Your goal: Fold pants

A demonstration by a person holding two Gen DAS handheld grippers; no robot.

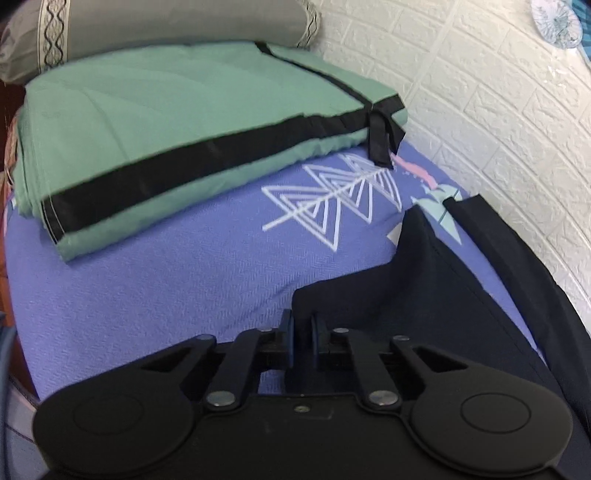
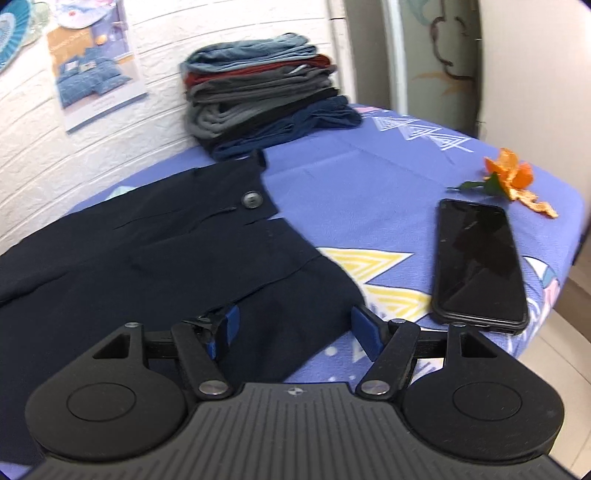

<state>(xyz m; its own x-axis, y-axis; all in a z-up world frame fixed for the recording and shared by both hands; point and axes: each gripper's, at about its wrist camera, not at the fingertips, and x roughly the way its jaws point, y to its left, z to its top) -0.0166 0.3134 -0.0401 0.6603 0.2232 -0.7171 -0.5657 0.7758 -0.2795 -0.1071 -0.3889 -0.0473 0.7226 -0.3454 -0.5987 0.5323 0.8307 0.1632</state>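
Left gripper [image 1: 302,334]: we see the two blue pads nearly together, only a narrow gap, closed over the corner edge of the dark navy pants [image 1: 424,295]. Fabric sits right at the pads; we read this as clamped on the pants edge, though the cloth between the pads is dark and hard to make out.

Right gripper [image 2: 293,326]: fingers wide apart, blue pads [image 2: 231,323] on either side of the pants' [image 2: 147,258] near edge. Cloth lies between the jaws, nothing gripped.

Pants lie flat on the purple patterned bedsheet [image 2: 351,177], waistband button [image 2: 252,200] facing up, one end running toward the white brick-pattern wall [image 1: 498,110].

Around, left view: a folded green blanket with black trim [image 1: 166,122] ahead on the sheet, apart from the pants, and a grey pillow [image 1: 166,22] behind it against the wall.

Around, right view: a stack of folded clothes [image 2: 266,92] beyond the pants by the wall, just past the waistband corner. A black phone [image 2: 480,258] lies to the right of the gripper, near its right finger. Orange peel with a green leaf [image 2: 513,181] sits beyond the phone. A poster [image 2: 96,70] hangs on the wall.
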